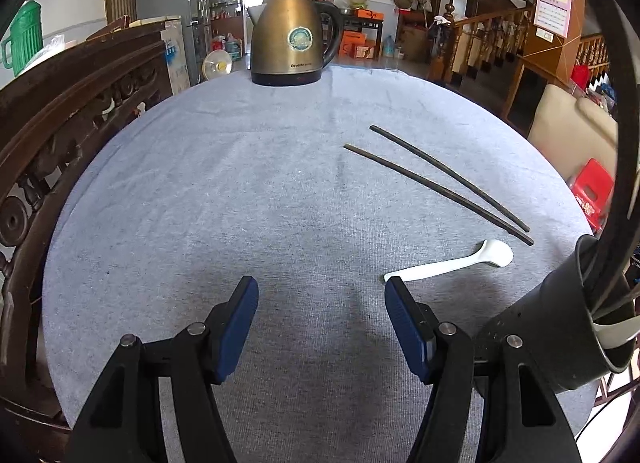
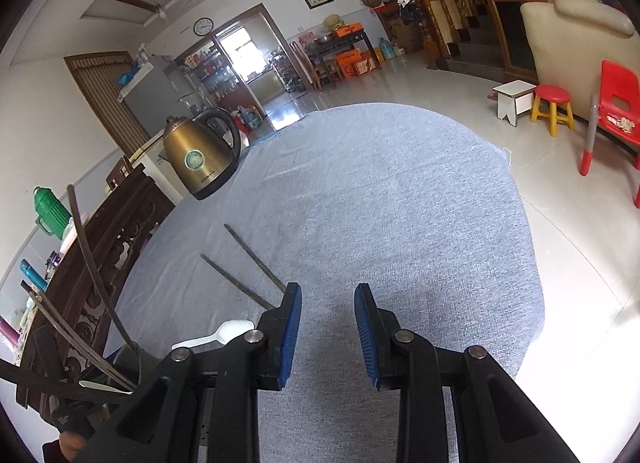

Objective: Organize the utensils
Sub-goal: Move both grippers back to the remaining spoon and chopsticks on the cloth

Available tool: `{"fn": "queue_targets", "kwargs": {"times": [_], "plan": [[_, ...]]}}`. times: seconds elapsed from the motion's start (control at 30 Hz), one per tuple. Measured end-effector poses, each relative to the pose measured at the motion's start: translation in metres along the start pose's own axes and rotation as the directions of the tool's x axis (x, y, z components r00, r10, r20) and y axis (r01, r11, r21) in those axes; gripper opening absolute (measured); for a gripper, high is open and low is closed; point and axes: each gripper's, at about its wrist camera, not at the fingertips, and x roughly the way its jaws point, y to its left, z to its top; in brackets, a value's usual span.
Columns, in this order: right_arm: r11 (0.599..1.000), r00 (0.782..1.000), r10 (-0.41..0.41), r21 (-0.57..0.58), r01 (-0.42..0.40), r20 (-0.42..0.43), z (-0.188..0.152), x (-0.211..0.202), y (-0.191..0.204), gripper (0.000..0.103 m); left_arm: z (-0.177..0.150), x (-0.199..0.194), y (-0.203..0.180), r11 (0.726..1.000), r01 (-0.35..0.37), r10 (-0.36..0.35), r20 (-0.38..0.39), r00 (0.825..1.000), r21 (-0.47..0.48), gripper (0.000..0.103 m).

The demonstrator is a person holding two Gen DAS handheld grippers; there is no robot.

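Observation:
Two dark chopsticks [image 1: 440, 183] lie side by side on the grey tablecloth [image 1: 240, 183], right of centre. A white spoon [image 1: 456, 261] lies just in front of them, its handle end close to my left gripper's right fingertip. A dark utensil cup [image 1: 560, 323] stands at the right edge with a white utensil and dark chopsticks in it. My left gripper [image 1: 322, 287] is open and empty over the cloth. In the right wrist view the chopsticks [image 2: 248, 267], spoon [image 2: 218, 337] and cup [image 2: 128, 363] lie left of my right gripper [image 2: 327, 295], which is open and empty.
A brass electric kettle [image 1: 290, 35] stands at the table's far edge, also in the right wrist view [image 2: 200, 155]. A carved dark wooden chair back [image 1: 60, 123] borders the table's left side. Red stools [image 2: 556, 107] and a sofa stand on the floor beyond the right edge.

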Motion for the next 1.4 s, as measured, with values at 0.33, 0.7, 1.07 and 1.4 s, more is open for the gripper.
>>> {"fn": "queue_targets", "kwargs": {"times": [0.33,0.7,1.07,1.4], "plan": [[1.0,1.0,-0.019,0.014,0.02,-0.018,0.002,0.012,-0.001,0.031,0.008,0.037,-0.008,0.985,0.168,-0.165,-0.074,0.983,0.036,0.066],[0.999,0.999,-0.036,0.012,0.036,-0.024,0.01,0.028,-0.004,0.03,0.021,0.055,-0.029,0.968,0.195,-0.184,-0.083,0.979,0.157,0.004],[1.0,0.999,-0.028,-0.001,0.028,-0.046,0.019,0.054,0.002,0.03,0.026,0.047,-0.012,0.955,0.274,-0.267,-0.072,0.961,0.114,0.0],[1.0,0.994,0.019,-0.021,-0.021,-0.108,0.026,0.071,0.001,0.031,0.013,0.044,-0.042,0.886,0.319,-0.282,-0.155,0.947,0.336,0.052]]}}
